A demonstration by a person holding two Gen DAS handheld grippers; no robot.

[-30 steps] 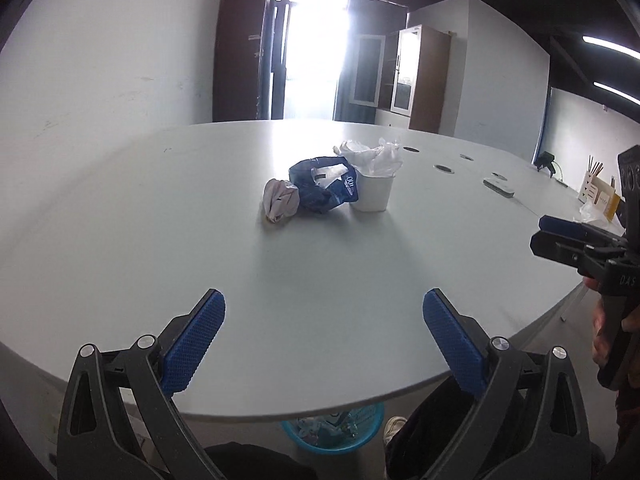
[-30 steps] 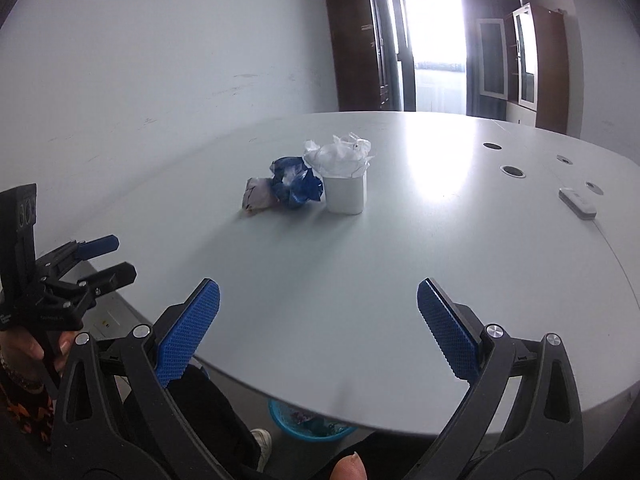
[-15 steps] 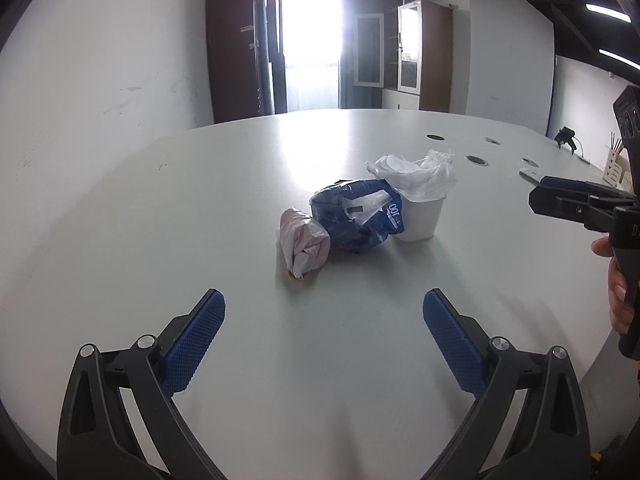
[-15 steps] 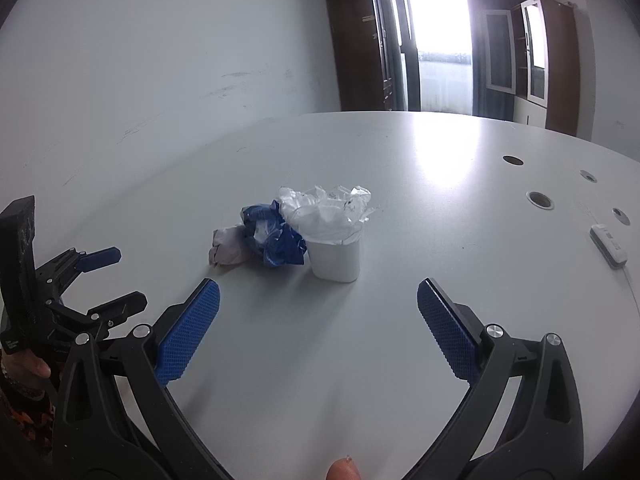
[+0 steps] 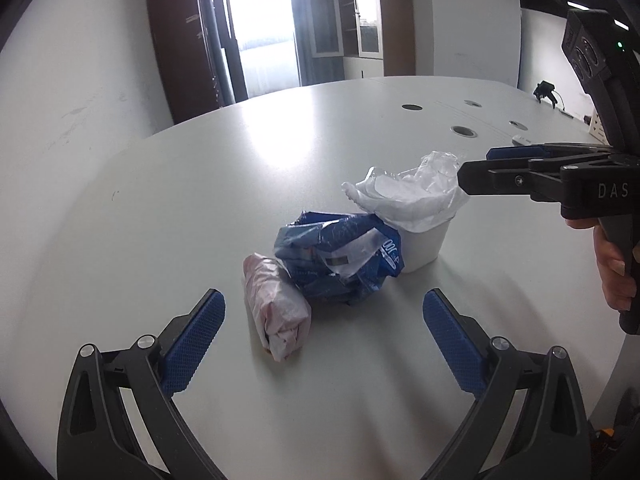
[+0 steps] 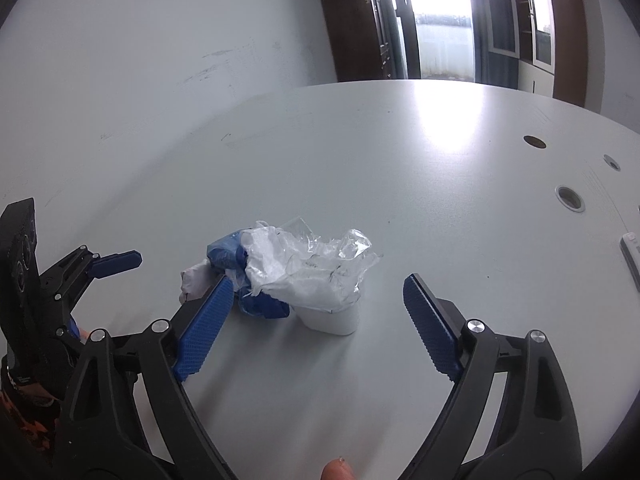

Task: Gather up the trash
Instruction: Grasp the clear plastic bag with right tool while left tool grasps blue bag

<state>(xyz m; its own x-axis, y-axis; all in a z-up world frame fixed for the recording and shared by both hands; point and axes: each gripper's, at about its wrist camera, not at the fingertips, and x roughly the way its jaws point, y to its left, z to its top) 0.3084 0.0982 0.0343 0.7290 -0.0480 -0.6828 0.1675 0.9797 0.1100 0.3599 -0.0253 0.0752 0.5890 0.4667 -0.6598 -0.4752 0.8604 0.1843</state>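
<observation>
Three pieces of trash lie together on the white table: a pinkish wrapped bundle, a crumpled blue wrapper and a white cup stuffed with clear plastic. My left gripper is open and empty, just short of the pink bundle. My right gripper is open and empty, with the cup and its plastic between and just ahead of its fingers. The blue wrapper and bundle lie left of the cup there.
Round cable holes and a white remote sit at the table's right side. Dark cabinets and a bright door stand beyond the far edge. Each gripper shows in the other's view, the right one above the cup, the left one at the left.
Both grippers have moved forward over the table toward the trash, which now looms much larger. Both stayed open.
</observation>
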